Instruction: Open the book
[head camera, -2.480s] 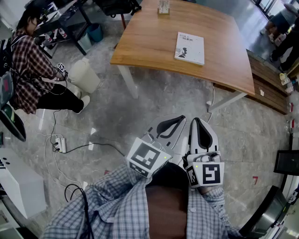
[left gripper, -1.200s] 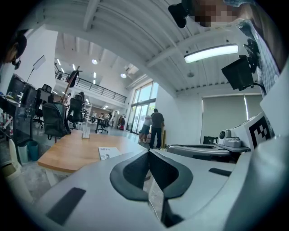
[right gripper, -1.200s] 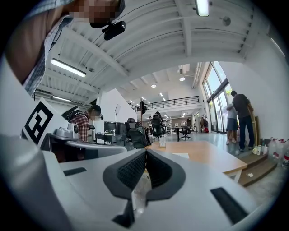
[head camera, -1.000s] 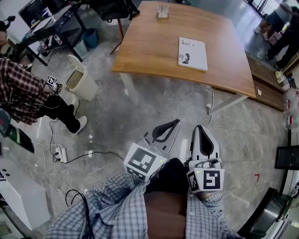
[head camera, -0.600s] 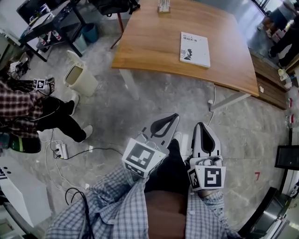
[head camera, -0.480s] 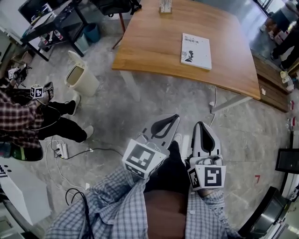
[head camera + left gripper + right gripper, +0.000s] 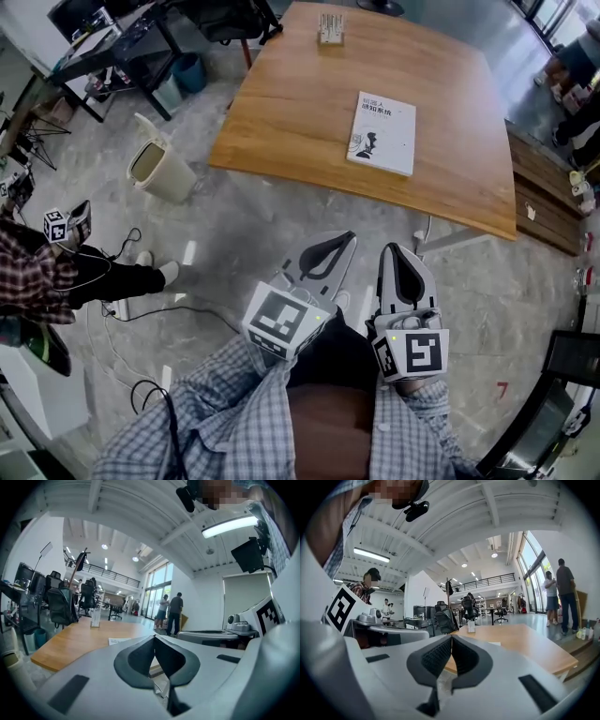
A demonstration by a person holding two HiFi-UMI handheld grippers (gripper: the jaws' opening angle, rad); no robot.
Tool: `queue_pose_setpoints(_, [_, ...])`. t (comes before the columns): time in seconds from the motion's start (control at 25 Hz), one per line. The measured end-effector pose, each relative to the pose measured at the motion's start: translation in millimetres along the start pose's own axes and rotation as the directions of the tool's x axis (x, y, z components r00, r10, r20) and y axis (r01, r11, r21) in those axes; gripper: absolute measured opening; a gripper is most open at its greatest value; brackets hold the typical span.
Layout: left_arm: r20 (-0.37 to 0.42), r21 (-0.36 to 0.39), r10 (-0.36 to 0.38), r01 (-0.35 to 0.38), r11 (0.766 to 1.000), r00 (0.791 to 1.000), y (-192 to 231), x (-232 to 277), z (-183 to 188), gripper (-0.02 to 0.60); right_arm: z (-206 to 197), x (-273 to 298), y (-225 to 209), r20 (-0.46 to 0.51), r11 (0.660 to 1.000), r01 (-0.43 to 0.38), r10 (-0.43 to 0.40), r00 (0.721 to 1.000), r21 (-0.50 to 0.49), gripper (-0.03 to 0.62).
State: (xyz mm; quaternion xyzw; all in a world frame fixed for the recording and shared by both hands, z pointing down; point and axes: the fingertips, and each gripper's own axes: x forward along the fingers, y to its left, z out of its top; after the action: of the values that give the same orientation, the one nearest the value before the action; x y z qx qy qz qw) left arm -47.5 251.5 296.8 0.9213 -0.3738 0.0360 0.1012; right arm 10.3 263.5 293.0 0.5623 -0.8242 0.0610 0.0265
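A white closed book (image 7: 382,133) lies flat on the wooden table (image 7: 300,112), towards its right side. Both grippers hang in front of the person's body, over the floor and short of the table's near edge. In the head view my left gripper (image 7: 348,238) and my right gripper (image 7: 393,247) point at the table side by side. The left gripper view shows my left gripper (image 7: 153,637) with tips together and nothing held, and the book (image 7: 119,641) as a pale sliver on the table. My right gripper (image 7: 451,637) is likewise shut and empty.
A small stand (image 7: 328,28) sits at the table's far end. A beige bin (image 7: 155,169) stands on the floor left of the table. A seated person (image 7: 37,272) and cables (image 7: 117,305) are at far left. A low bench (image 7: 553,202) runs along the right.
Both grippers have moved forward toward the table, still shut. The table and book now sit nearer in the head view, and the seated person has slid toward the left edge.
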Motion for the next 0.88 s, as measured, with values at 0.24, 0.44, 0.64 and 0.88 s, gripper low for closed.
queue_pose_setpoints(0.24, [0.011, 0.009, 0.021, -0.021, 1.000, 1.000, 1, 60, 11, 0.008, 11, 30, -53, 0.010, 0.999, -0.037, 0.037, 0.999, -0.017, 0.018])
queue_pose_setpoints(0.44, [0.013, -0.001, 0.046, -0.046, 0.999, 0.999, 8, 100, 15, 0.008, 14, 51, -83, 0.015, 0.998, -0.056, 0.056, 0.998, -0.012, 0.018])
queue_pose_setpoints(0.64, [-0.002, -0.022, 0.078, -0.078, 0.997, 0.997, 19, 119, 16, 0.008, 10, 65, -101, -0.010, 0.997, -0.071, 0.071, 0.997, -0.003, 0.018])
queue_pose_setpoints(0.88, [-0.021, -0.037, 0.091, -0.092, 0.995, 0.996, 49, 150, 16, 0.008, 4, 99, -129, -0.038, 0.997, -0.060, 0.062, 0.997, 0.053, 0.018])
